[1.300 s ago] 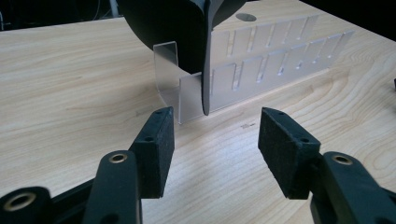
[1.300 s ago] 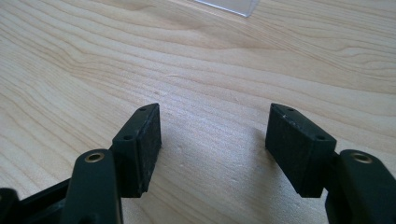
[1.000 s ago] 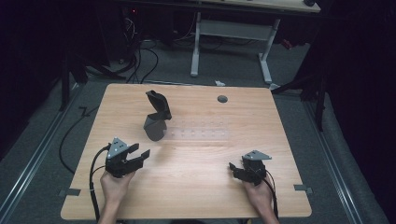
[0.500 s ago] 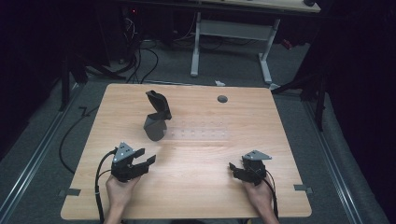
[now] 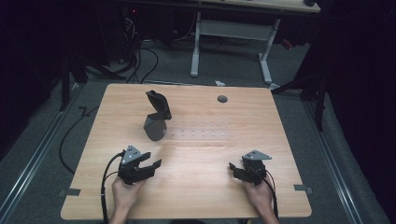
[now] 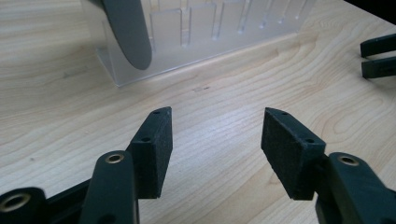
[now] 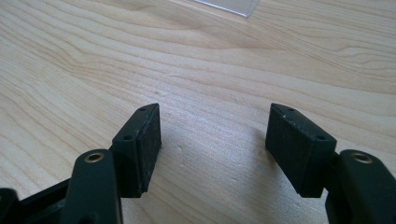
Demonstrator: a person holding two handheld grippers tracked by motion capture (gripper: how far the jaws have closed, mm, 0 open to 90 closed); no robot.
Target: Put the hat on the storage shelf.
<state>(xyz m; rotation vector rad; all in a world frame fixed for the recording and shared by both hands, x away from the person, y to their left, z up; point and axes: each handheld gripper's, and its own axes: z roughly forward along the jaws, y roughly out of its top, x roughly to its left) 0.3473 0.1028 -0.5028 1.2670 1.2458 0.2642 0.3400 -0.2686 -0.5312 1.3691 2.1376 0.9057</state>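
Note:
A dark grey curved object [image 5: 157, 117] stands upright left of the table's middle, at the left end of a clear slotted rack [image 5: 201, 132]. The left gripper view has the same grey object [image 6: 128, 32] and rack [image 6: 210, 28] just beyond my jaws. My left gripper [image 5: 152, 163] [image 6: 217, 135] hovers low over the wood at the near left, open, with nothing between its pads. My right gripper [image 5: 232, 169] [image 7: 215, 135] sits at the near right, also open and empty; its jaw tips [image 6: 378, 56] show at the edge of the left gripper view.
The wooden table [image 5: 280, 140] has a small grey disc [image 5: 222, 98] near its far edge. A corner of the clear rack [image 7: 229, 5] lies ahead of the right gripper. Cables and a white desk frame [image 5: 231, 32] stand on the floor beyond.
My left gripper has shifted a little to the right and lower, toward the table's middle. The right gripper has stayed where it was.

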